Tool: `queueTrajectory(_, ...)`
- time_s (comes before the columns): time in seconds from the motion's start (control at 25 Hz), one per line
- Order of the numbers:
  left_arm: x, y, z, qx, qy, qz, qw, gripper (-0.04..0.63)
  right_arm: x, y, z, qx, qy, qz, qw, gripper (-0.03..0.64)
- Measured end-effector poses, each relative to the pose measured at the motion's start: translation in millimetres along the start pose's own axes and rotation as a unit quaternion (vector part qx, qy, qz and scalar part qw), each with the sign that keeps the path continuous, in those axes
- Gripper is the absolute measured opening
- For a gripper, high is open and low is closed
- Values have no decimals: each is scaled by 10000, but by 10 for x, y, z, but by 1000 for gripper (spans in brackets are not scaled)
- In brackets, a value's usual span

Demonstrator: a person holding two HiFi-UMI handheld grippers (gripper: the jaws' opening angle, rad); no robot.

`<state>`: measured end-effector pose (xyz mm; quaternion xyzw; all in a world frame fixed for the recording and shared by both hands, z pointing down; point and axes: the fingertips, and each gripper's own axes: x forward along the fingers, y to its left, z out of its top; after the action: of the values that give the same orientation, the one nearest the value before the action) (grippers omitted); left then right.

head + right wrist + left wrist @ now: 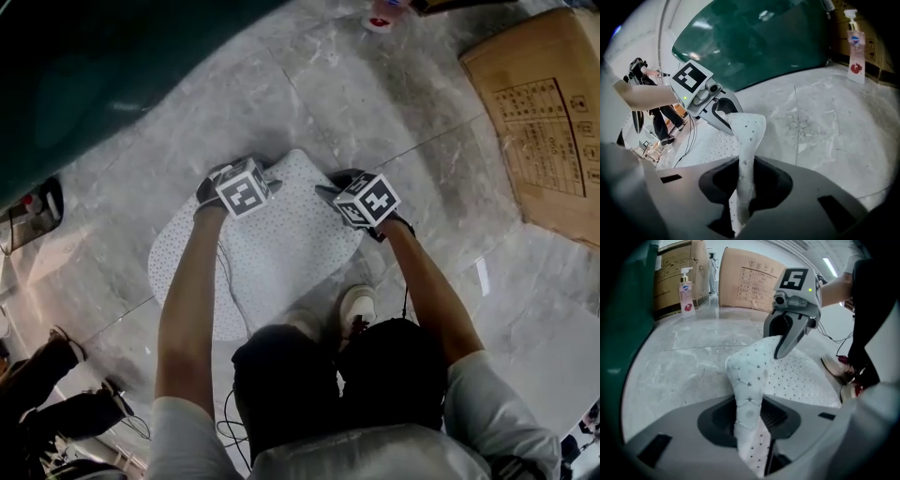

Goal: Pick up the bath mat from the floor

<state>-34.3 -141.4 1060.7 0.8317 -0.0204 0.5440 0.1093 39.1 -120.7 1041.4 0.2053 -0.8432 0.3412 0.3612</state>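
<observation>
Bath mat (272, 253) in left tongs (750, 425), right tongs (743, 187); near edge behind legs (309, 375)

In the head view, the near end of the bath mat (272, 253) was hidden under the person's knees and forearms. The marker cubes covered the jaws of the left gripper (244, 187) and the right gripper (366, 200) in that view. The cardboard box (548, 112) was cut off by the right edge, and its print was too small to read. Only the base of a soap bottle (380, 17) showed at the top edge. A bystander's legs (52, 375) ran off the left edge.
</observation>
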Motion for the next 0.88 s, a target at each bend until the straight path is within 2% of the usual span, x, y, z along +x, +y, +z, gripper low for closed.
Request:
queueTrajectory(0.12, -71, -48, 2, -188, -26, 111, 9998, 94, -52, 33, 37, 36, 77, -10, 10000, 51)
queueTrajectory(0.28, -384, -177, 71, -563, -312, 182, 9978, 56, -290, 234, 188, 239, 68, 47, 9997, 43)
queueTrajectory(0.48, -1183, -524, 202, -1376, -554, 401, 9881, 45, -836, 822, 539, 350, 107, 292, 9989, 38)
queueTrajectory(0.68, -2094, -956, 428, -1779, -384, 381, 9826, 41, -1521, 1474, 887, 659, 36, 399, 9970, 37)
queueTrajectory(0.88, -2992, -1245, 715, -2161, -663, 296, 9737, 41, -2278, 2071, 1339, 853, -26, 576, 9947, 37)
